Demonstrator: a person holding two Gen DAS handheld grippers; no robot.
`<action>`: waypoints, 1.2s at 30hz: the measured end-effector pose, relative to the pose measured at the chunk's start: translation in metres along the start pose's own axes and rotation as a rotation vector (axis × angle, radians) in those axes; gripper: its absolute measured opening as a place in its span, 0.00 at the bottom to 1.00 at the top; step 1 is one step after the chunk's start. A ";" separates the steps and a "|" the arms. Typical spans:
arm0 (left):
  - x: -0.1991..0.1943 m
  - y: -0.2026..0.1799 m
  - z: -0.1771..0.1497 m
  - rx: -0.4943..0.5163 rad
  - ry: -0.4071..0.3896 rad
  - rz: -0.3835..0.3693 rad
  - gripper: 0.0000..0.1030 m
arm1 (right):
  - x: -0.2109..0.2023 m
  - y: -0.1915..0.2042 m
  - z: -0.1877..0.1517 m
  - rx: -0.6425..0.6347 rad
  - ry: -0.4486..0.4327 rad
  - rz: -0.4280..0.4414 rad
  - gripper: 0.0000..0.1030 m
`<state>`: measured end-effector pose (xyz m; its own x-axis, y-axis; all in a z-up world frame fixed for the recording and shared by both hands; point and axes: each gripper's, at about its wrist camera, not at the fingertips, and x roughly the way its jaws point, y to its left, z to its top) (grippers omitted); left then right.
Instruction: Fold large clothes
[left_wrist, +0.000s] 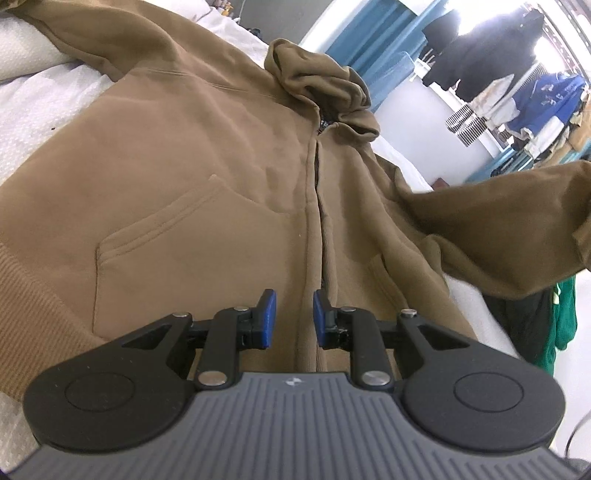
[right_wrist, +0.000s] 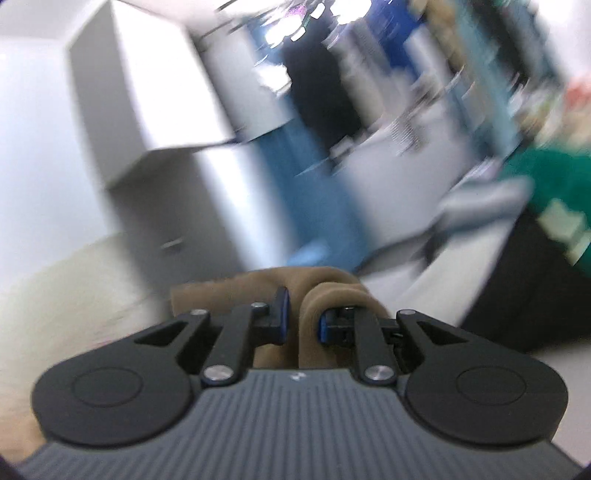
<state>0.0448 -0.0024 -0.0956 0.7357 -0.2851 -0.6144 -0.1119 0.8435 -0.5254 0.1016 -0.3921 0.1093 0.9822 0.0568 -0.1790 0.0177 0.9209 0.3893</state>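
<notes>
The brown zip hoodie (left_wrist: 207, 155) lies front-up and spread flat on a white quilted cover (left_wrist: 33, 110), its zipper line running straight away from the left gripper (left_wrist: 294, 319), which hovers over the hem end with the zip seam showing in the gap between its blue pads. The hood (left_wrist: 317, 77) is bunched in a crumpled heap at the far end. One sleeve (left_wrist: 517, 221) is lifted off the cover at the right of the left wrist view, hanging in a slack fold.

The cloth is thick, matte fleece – soft creases over the chest, a stitched kangaroo pocket (left_wrist: 177, 236) with a slanted opening, and a ribbed waistband (left_wrist: 26, 295) at the near left edge.

The left gripper's jaws stand a little apart, and nothing is pinched between them. The right gripper (right_wrist: 301, 317) is closed on a fold of the same brown fabric (right_wrist: 310, 306) – the cloth bulges up in a rounded loop between the pads and drapes over the right finger. Behind it the room is smeared with blur; a green garment (right_wrist: 546, 177) shows at the right.
</notes>
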 end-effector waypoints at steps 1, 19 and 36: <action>0.001 -0.001 0.000 0.010 0.000 0.002 0.25 | 0.010 -0.014 0.009 -0.002 -0.030 -0.067 0.18; 0.021 -0.010 0.003 0.050 0.008 0.015 0.25 | 0.077 -0.261 -0.070 0.509 -0.042 -0.477 0.17; 0.006 -0.016 0.005 0.074 0.007 0.038 0.33 | 0.049 -0.244 -0.072 0.507 0.278 -0.555 0.69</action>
<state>0.0543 -0.0149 -0.0881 0.7275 -0.2551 -0.6369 -0.0897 0.8850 -0.4569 0.1324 -0.5860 -0.0597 0.7236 -0.2030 -0.6597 0.6386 0.5595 0.5283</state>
